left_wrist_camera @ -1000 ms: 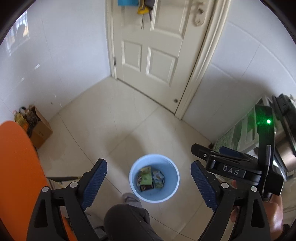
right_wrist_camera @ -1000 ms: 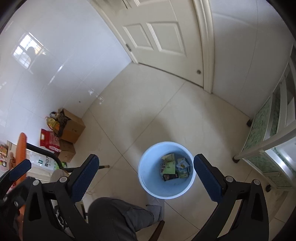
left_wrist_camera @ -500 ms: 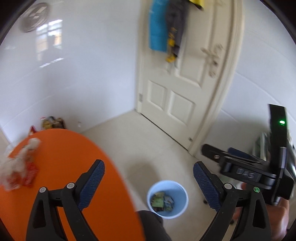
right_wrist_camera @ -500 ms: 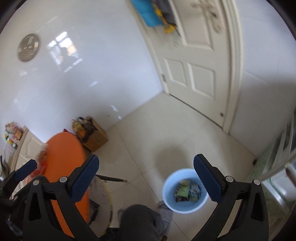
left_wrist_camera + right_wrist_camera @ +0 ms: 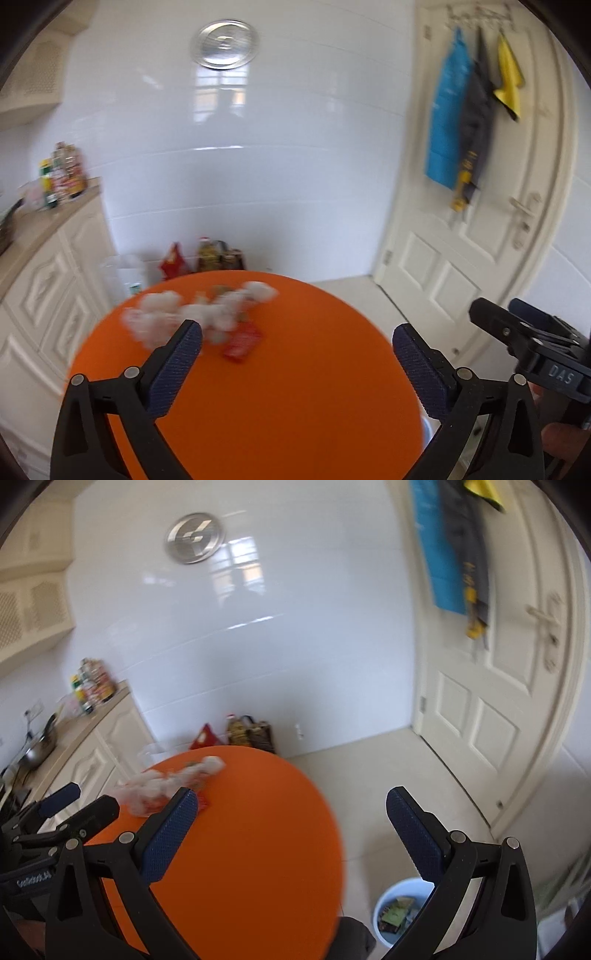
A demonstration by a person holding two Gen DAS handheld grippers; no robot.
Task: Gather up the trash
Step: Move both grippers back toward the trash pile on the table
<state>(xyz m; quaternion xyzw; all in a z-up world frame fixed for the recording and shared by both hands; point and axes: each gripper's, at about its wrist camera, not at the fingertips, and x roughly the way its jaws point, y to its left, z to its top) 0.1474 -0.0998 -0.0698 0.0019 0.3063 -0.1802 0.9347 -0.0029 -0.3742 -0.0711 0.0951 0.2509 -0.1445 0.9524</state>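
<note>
Crumpled white tissues (image 5: 207,310) and a red wrapper (image 5: 242,343) lie blurred on the far part of a round orange table (image 5: 280,406). My left gripper (image 5: 295,350) hangs over the table's middle with its jaws opening wide and nothing between them. The same tissues (image 5: 162,786) show at the left in the right wrist view. My right gripper (image 5: 288,819) is open and empty above the table's (image 5: 251,849) right edge. A light-blue bin (image 5: 397,915) holding packets stands on the floor below, partly hidden by a finger.
A white door (image 5: 509,686) with hanging cloths is at the right. Cream cabinets (image 5: 44,280) with bottles line the left wall. Bags and boxes (image 5: 243,731) sit on the floor behind the table. A person's knee (image 5: 354,938) shows at the bottom.
Both grippers have swung up and left from above the bin on the floor to above the orange table. The tissues and red wrapper have come into view ahead.
</note>
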